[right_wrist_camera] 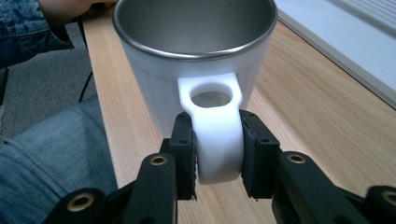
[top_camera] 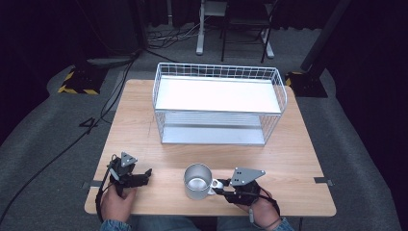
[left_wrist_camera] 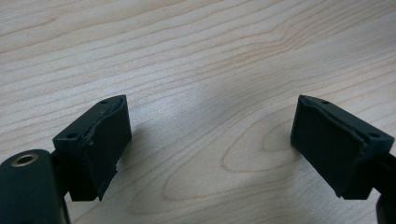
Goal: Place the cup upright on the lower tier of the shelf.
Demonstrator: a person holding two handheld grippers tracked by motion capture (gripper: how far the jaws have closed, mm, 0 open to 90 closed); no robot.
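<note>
A white mug with a steel-coloured inside stands upright near the table's front edge. Its white handle points toward my right gripper, whose jaws are shut on that handle from both sides. In the right gripper view the mug sits close ahead with the handle clamped between the black pads. My left gripper rests at the front left of the table, well left of the mug. Its jaws stand wide apart in the left gripper view, with bare wood between the pads.
A white wire basket rack with two shelves stands at the back middle of the wooden table. Cables run over the grey floor at the left. A chair and table legs stand beyond the table.
</note>
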